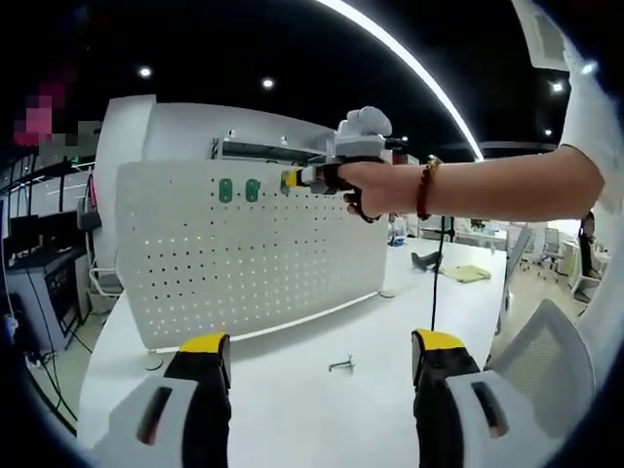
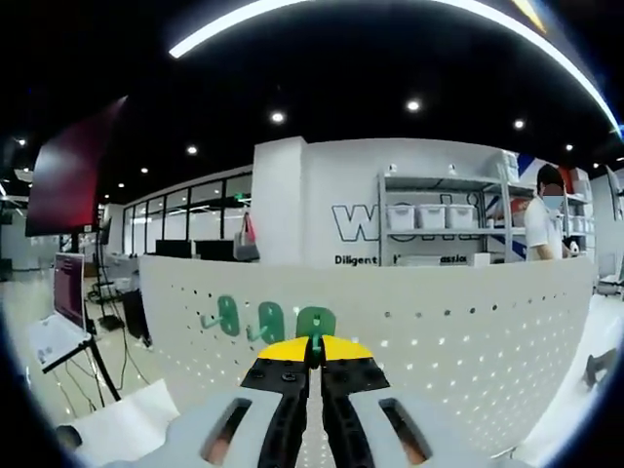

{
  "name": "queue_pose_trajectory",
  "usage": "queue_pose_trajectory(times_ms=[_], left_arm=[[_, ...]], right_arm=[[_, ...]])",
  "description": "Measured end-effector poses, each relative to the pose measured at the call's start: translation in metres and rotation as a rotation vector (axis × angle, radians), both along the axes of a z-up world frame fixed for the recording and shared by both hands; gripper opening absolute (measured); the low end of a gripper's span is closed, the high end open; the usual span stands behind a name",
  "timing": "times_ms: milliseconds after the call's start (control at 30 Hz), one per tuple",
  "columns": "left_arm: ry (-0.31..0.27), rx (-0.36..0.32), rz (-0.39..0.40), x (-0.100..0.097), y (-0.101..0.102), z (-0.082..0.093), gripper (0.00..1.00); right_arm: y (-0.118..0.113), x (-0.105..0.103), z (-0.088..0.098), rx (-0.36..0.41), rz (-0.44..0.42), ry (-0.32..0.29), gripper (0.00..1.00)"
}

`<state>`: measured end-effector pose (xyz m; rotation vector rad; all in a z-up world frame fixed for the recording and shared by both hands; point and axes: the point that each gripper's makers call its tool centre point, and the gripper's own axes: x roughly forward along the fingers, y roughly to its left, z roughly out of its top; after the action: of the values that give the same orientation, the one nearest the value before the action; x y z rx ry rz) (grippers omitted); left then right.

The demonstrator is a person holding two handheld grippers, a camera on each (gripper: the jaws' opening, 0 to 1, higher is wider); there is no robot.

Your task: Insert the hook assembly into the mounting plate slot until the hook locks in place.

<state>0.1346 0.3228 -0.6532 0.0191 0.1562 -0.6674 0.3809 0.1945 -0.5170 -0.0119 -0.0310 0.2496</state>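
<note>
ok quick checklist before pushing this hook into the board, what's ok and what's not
1. Right tongs shut on the green hook: ok, the jaws meet with a green piece pinched at the tips.
2. Hook at the white pegboard: ok, the tips sit at the board beside two other green hooks.
3. Hook seated or locked: cannot tell, the yellow tips hide the contact.
4. Left tongs free: ok, open and holding nothing, low over the white table.
5. Spare metal hook on the table: ok, lying apart from the board.
6. Board upright: ok.
</note>
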Motion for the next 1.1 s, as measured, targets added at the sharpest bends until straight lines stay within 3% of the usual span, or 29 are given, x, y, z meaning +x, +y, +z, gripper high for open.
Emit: queue_pose_trajectory(times_ms=[200, 400, 1100], left_arm=[[-0.005, 0.002, 0.002, 0.002, 0.001, 0.002, 0.78], [-0.010, -0.004, -0.002, 0.002, -0.002, 0.003, 0.79], [0.006, -0.022, 0.028, 0.008, 0.010, -0.005, 0.78]], right_arm=[[-0.001, 0.010, 0.002, -0.006, -0.019, 0.008, 0.01], [0.002, 0.018, 0.003, -0.072, -0.034, -0.007, 0.01], [0.001, 0.037, -0.014, -0.041, -0.106, 0.053, 0.02]])
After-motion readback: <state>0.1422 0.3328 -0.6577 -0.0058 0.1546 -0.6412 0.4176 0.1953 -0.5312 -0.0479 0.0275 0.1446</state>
